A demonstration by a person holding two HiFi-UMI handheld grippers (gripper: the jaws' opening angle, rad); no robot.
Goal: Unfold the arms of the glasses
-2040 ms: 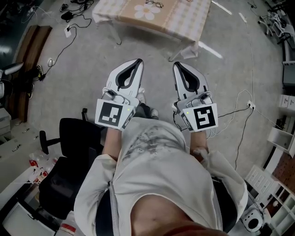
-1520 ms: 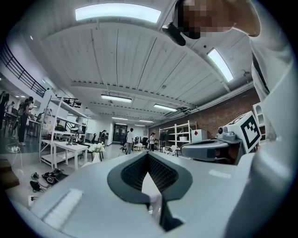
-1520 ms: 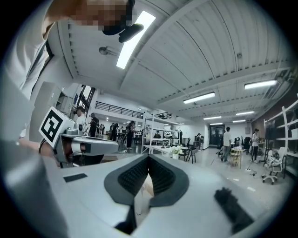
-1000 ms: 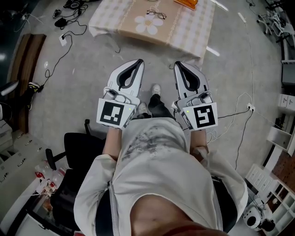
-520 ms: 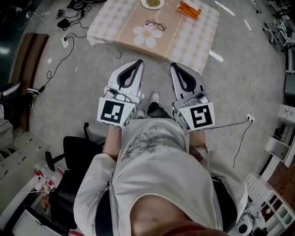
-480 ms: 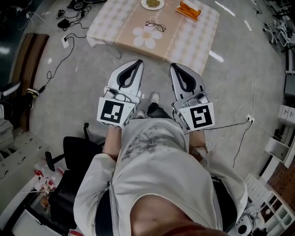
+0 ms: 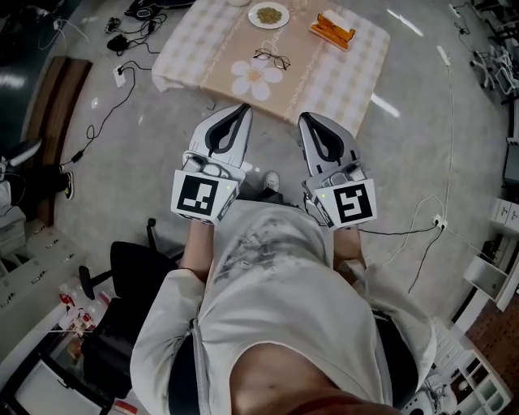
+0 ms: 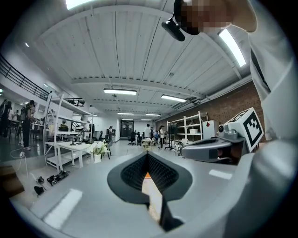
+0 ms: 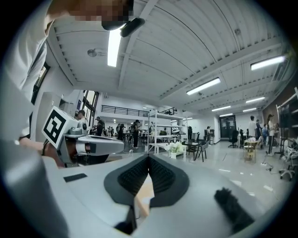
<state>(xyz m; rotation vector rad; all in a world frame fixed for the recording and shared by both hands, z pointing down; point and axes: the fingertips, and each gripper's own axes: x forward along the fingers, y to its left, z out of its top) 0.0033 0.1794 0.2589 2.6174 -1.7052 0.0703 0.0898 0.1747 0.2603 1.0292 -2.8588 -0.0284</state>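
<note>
A pair of dark-framed glasses [image 7: 272, 57] lies on a low table [image 7: 340, 77] under a checked cloth with a flower print, at the top of the head view. Whether its arms are folded is too small to tell. My left gripper [image 7: 243, 108] and right gripper [image 7: 306, 118] are held side by side over the floor, short of the table's near edge, pointing level toward it. Both are shut with nothing between the pads. In the left gripper view the jaws [image 8: 147, 154] meet at the tip, and the right gripper [image 9: 149, 157] looks the same in its own view.
A plate of food [image 7: 268, 14] and an orange item [image 7: 332, 28] sit on the table beyond the glasses. Cables [image 7: 105, 93] trail over the floor at left and right. A black office chair [image 7: 122, 263] stands behind me at left. Shelving [image 7: 495, 275] lines the right side.
The table has slid down the head view toward me, showing the plate and orange item. Both grippers keep their side-by-side pose and stay shut.
</note>
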